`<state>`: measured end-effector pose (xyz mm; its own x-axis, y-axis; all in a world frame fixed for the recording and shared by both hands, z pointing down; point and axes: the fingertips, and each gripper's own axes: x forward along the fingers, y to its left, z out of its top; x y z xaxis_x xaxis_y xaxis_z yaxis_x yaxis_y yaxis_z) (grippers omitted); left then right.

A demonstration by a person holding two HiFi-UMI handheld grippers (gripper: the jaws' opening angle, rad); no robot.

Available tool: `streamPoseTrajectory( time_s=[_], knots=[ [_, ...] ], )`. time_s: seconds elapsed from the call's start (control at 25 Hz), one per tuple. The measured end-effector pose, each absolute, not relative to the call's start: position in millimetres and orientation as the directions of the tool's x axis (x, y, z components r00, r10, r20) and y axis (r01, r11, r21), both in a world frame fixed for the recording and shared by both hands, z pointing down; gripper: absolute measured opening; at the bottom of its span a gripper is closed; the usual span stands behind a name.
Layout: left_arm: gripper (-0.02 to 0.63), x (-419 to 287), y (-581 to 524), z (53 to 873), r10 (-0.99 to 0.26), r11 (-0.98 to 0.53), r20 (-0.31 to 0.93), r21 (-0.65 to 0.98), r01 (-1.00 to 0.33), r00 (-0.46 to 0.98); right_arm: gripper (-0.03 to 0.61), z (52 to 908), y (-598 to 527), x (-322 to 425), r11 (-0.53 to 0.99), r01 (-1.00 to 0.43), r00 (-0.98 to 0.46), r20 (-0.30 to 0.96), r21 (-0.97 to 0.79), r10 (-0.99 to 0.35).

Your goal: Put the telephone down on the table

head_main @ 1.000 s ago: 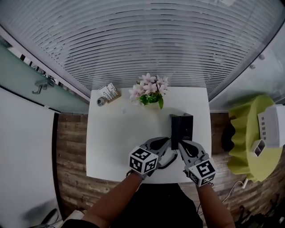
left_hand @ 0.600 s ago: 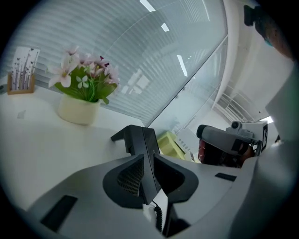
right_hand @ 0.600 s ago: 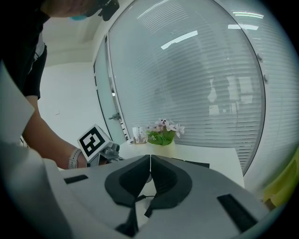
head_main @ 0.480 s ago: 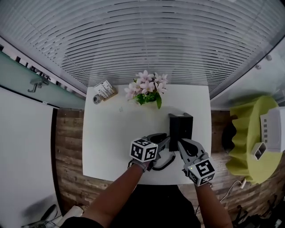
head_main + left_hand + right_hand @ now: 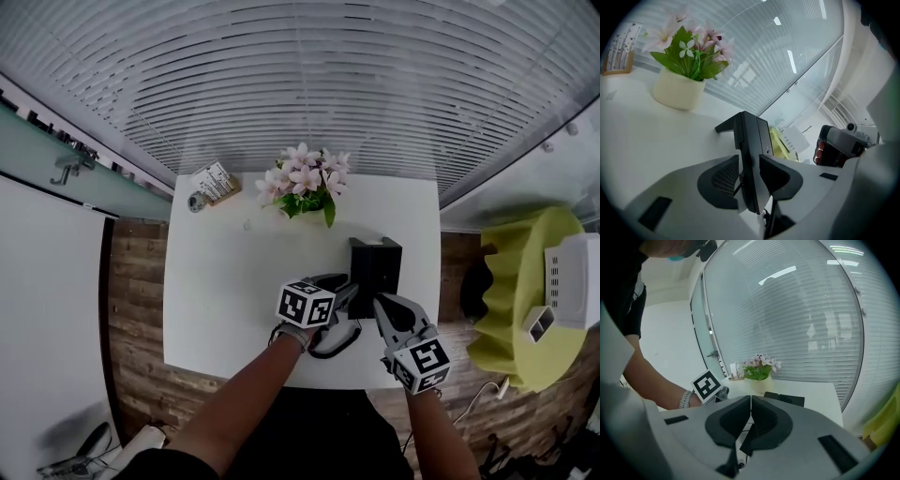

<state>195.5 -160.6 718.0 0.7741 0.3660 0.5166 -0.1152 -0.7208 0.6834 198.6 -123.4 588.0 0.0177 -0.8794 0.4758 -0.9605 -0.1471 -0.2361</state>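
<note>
Telephone [image 5: 751,154] is partly hidden between the jaws of left gripper [image 5: 345,296], just opened off it; right gripper [image 5: 750,412] is closed. Flower pot [image 5: 677,89] is seen beyond.

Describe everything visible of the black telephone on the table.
The telephone is black, slab-shaped, matte plastic by its look. It stands upright on the white table toward its right side, nearer than the potted flowers. A dark cord loops beside it. Its near edge sits between the left gripper's jaws, which have just been opening.
</note>
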Motion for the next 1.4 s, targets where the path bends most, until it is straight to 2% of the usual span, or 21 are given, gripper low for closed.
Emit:
streamPoseTrajectory(
  time_s=[0.4,0.48,0.92,1.4],
  knots=[
    [0.128,205,-157,724,0.411,-0.667,0.487,0.737,-0.110,0.771,0.023,592,-112,204,-0.146,-0.958,0.007,0.485,-0.249,-0.875],
    [0.108,205,-156,724,0.416,-0.654,0.480,0.748,-0.113,0.773,0.023,591,-109,205,-0.140,-0.959,0.003,0.485,-0.247,-0.875],
    [0.089,200,-150,716,0.387,-0.655,0.521,0.736,-0.171,0.760,0.023,585,-89,211,-0.136,-0.964,0.004,0.497,-0.230,-0.867],
    [0.084,175,-145,653,0.336,-0.684,0.484,0.715,-0.143,0.808,0.023,547,-78,198,-0.077,-0.972,-0.028,0.430,-0.224,-0.903]
  ],
)
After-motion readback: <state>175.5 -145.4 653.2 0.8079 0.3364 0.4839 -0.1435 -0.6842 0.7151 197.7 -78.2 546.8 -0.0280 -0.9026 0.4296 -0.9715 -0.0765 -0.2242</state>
